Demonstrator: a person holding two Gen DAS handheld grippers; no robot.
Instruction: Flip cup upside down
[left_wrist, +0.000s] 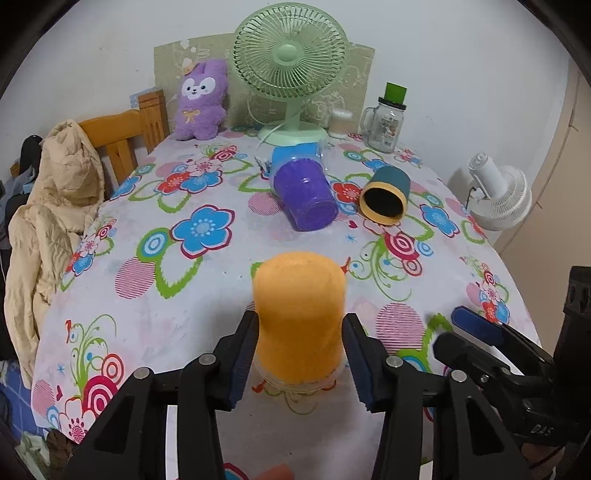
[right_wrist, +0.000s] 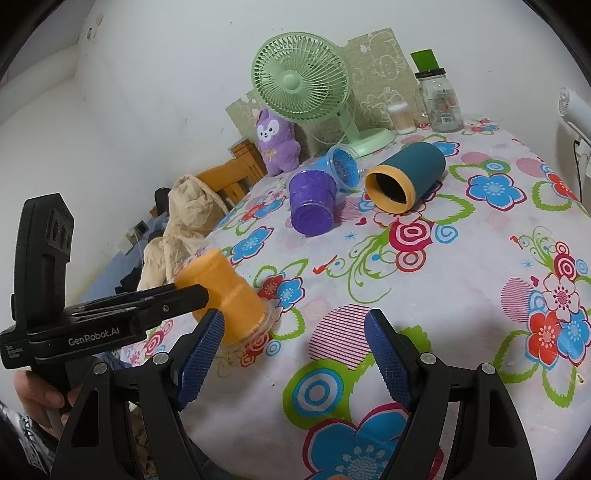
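Note:
An orange cup (left_wrist: 299, 317) stands upside down on the flowered tablecloth, its clear rim down on the cloth. My left gripper (left_wrist: 300, 354) straddles it, a pad close on each side. I cannot tell whether the pads touch it. The right wrist view shows the same cup (right_wrist: 225, 295) with the left gripper (right_wrist: 177, 295) around it. My right gripper (right_wrist: 295, 350) is open and empty over the cloth, to the right of the cup; it also shows in the left wrist view (left_wrist: 476, 328).
A purple cup (left_wrist: 306, 197), a blue cup (left_wrist: 295, 155) and a teal cup with a yellow rim (left_wrist: 386, 194) lie on their sides mid-table. A green fan (left_wrist: 291, 62), plush toy (left_wrist: 201, 99), glass jar (left_wrist: 386, 122) stand at the back. A chair with a coat (left_wrist: 51, 206) is left.

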